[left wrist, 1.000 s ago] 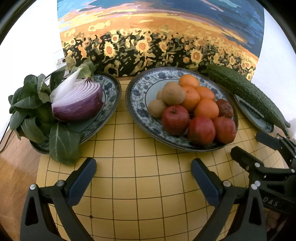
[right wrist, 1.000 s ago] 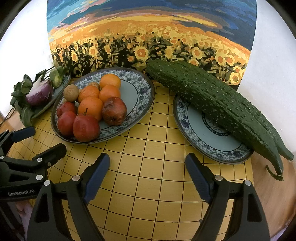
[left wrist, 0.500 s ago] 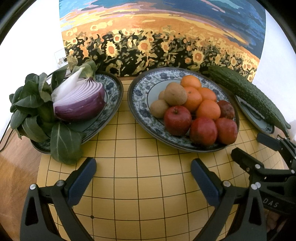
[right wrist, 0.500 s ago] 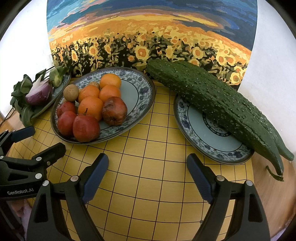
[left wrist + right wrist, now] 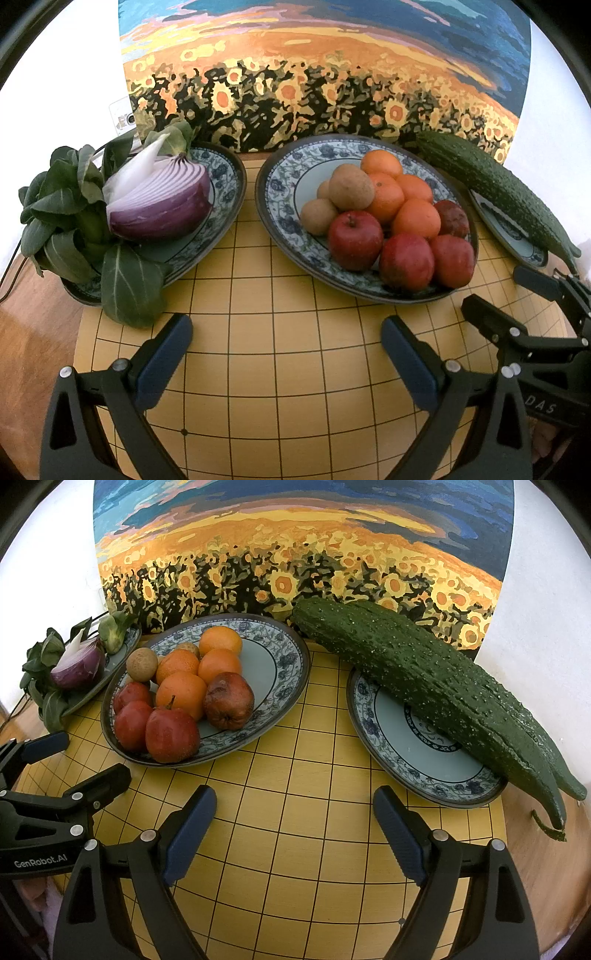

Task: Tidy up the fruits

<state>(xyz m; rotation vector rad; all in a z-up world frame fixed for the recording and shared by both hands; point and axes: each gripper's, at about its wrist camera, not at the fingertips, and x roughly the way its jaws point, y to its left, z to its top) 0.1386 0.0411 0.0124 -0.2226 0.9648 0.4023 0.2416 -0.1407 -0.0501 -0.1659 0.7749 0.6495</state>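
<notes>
The middle blue-patterned plate (image 5: 280, 192) (image 5: 288, 664) holds red apples (image 5: 355, 240) (image 5: 171, 734), several oranges (image 5: 416, 218) (image 5: 181, 694), brown kiwi-like fruits (image 5: 351, 186) (image 5: 142, 659) and a wrinkled dark red fruit (image 5: 229, 700). Two long green cucumbers (image 5: 436, 686) (image 5: 495, 188) lie across the right plate (image 5: 417, 753). My left gripper (image 5: 286, 356) stands open over the yellow grid board, in front of the fruit plate. My right gripper (image 5: 293, 829) is open too, between the fruit plate and the cucumber plate. Nothing is between either pair of fingers.
A left plate (image 5: 225, 173) carries half a red onion (image 5: 160, 205) and leafy greens (image 5: 66, 210). A sunflower painting (image 5: 317, 81) stands against the white wall behind the plates. The yellow grid board (image 5: 288, 369) lies on a wooden table (image 5: 33, 332).
The left wrist view has shifted slightly, so the plates sit a little further right. The right gripper has barely moved. Both stay open and nothing was picked up.
</notes>
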